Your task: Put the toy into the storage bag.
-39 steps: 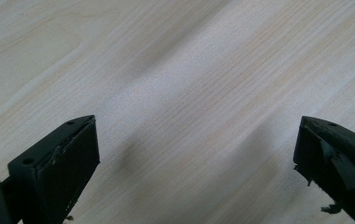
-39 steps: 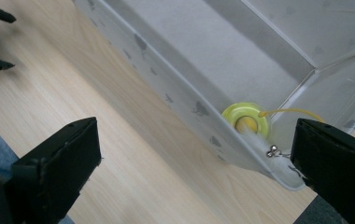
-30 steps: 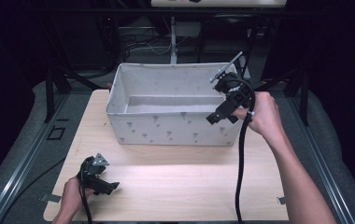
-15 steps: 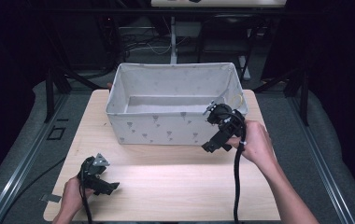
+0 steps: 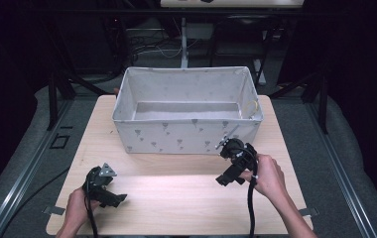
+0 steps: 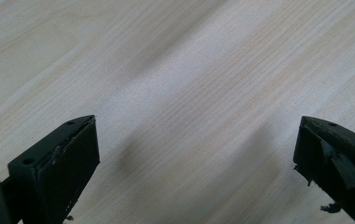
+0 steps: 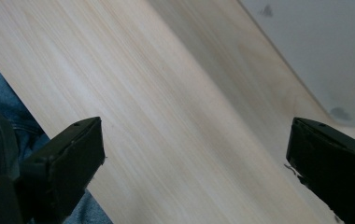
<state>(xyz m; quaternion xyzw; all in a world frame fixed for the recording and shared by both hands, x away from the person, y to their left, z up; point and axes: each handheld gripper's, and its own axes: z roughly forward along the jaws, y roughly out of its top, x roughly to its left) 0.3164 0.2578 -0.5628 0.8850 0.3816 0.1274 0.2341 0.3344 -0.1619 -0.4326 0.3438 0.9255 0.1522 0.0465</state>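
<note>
Both pairs of fingers stand wide apart with nothing between them: your right gripper [image 5: 227, 177] hangs low over the pale wooden surface [image 5: 186, 193], and your left gripper [image 5: 108, 197] sits near the front corner, also gaping over bare wood. The thing nearest your right fingers is the grey fabric storage bin with small printed marks [image 5: 186, 136]; its front wall lies just beyond and to one side of them, apart, not touching, and its pale cloth shows at the upper corner of the right gripper view [image 7: 325, 51]. The bin's long axis runs across the surface from side to side, its open mouth points straight up, and its broad front wall faces you. If the step is to take hold of the bin, I judge the rim the better place than the soft wall: bring the right fingers up to the near right corner, turn them so one goes inside and one outside the cloth, and close only once the rim sits deep between them. A small yellowish loop [image 5: 250, 107] seems to hang inside the right end wall, though it is too small to tell what it is; keep the fingers off it. Match the left fingers to the opposite end so the bin stays level.
</note>
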